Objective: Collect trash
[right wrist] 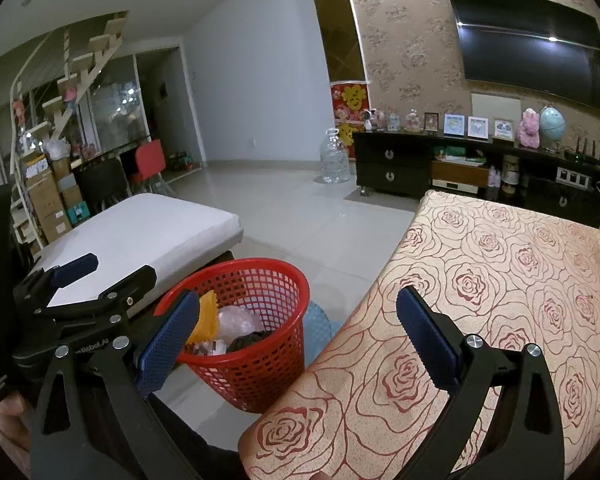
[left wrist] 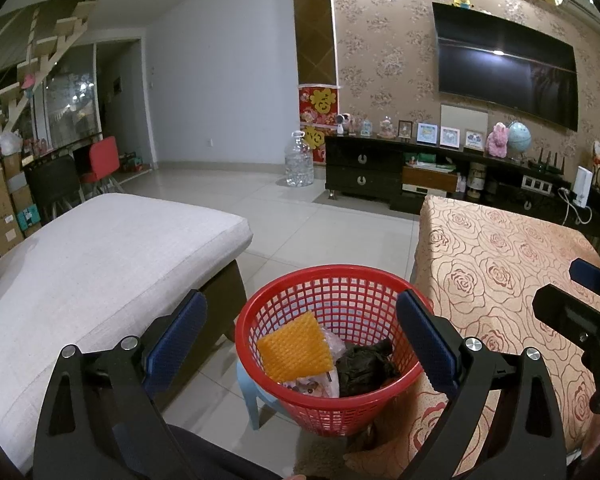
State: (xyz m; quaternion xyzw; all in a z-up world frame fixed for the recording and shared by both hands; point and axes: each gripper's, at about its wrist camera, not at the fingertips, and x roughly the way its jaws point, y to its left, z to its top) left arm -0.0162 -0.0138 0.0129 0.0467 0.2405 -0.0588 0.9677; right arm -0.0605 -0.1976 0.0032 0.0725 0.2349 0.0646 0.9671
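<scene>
The left claw (left wrist: 300, 344) hangs over the red basket (left wrist: 332, 292) with its blue pads spread wide and nothing between them. The basket sits on a small pale blue stool (left wrist: 256, 396) on the tiled floor (left wrist: 300, 224), between the grey cushion seat (left wrist: 100, 256) and the bench (left wrist: 500, 252) covered in a rose-patterned cloth. Inside the basket lie an orange foam net sheet (left wrist: 294, 346), a crumpled clear plastic wrapper (left wrist: 320, 384) and a dark crumpled bag (left wrist: 364, 366), touching one another at the bottom. The right claw (right wrist: 298, 340) is also spread wide and holds nothing; its right pad is above the near corner of the bench cloth (right wrist: 480, 280) and its left pad is in front of the basket (right wrist: 260, 368) rim. From the right wrist view the left claw (right wrist: 88, 276) shows to the left of the basket, above the cushion seat (right wrist: 148, 232). The visible part of the bench top is bare cloth. Across the room stand a dark cabinet (left wrist: 364, 172) with picture frames, a wall television (left wrist: 508, 68) and a large clear water bottle (left wrist: 299, 160) on the floor.
</scene>
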